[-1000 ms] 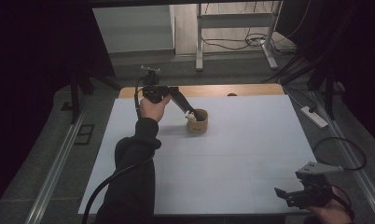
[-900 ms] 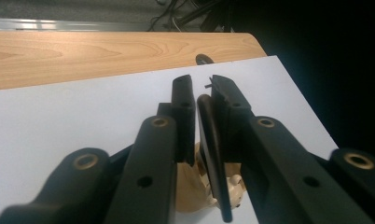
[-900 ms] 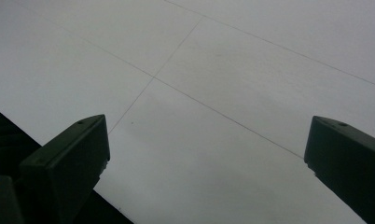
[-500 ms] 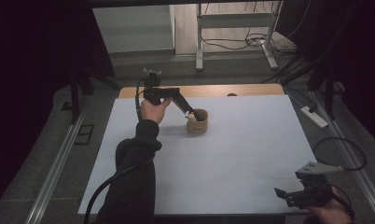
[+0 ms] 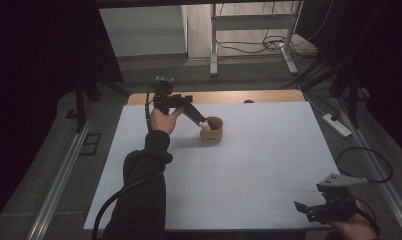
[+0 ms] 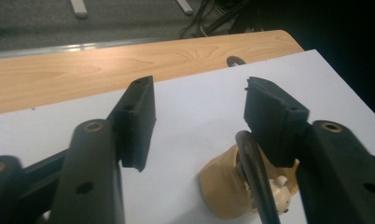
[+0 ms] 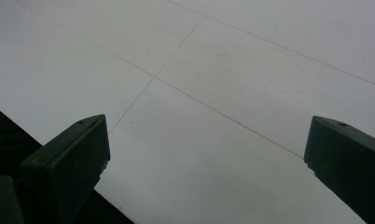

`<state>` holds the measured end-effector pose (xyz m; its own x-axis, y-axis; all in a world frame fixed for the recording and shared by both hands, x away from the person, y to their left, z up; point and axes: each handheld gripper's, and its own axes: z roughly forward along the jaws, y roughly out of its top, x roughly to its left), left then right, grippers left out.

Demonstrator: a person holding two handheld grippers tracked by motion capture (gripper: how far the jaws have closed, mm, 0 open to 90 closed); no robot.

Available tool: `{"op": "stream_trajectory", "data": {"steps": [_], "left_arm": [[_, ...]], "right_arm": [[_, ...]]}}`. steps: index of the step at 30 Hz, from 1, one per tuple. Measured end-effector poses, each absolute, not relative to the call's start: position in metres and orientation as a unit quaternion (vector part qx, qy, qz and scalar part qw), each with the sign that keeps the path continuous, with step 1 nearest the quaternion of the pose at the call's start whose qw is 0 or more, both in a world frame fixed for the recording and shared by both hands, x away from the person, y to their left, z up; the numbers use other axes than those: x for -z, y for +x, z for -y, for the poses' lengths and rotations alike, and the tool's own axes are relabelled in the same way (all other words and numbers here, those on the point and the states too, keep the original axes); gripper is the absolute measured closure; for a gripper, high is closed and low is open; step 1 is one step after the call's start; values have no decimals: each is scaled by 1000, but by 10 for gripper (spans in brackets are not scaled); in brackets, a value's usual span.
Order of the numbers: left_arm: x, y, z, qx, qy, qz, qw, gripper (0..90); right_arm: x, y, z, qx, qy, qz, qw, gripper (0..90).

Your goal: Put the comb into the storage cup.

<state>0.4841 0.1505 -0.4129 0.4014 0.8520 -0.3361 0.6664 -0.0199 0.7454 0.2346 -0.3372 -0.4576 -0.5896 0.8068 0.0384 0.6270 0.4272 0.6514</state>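
Cup [image 6: 225,186] just below open left claw [image 6: 199,109]

Left arm in its dark sleeve stretches up from the bottom of the high view towards the frame's upper middle, the left hand [image 5: 161,120] wrapped round the left tongs [image 5: 203,121], which slant down to the right with their tips low. In the left gripper view the two black jaws stand apart with a clear gap and nothing pressed between the pads, and they have just been opening. Down in the lower right corner of the high view the right hand [image 5: 351,227] holds the right tongs [image 5: 300,209] low and pointing left, jaws spread wide in the right gripper view.
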Motion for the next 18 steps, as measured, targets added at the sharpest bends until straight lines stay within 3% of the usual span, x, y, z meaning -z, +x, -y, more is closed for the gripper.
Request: {"op": "stream_trajectory", "data": {"steps": [18], "left_arm": [[401,471,-147,-173,730,-497,437,95]], "right_arm": [[458,234,337,-316,428,-834,143,3]]}}
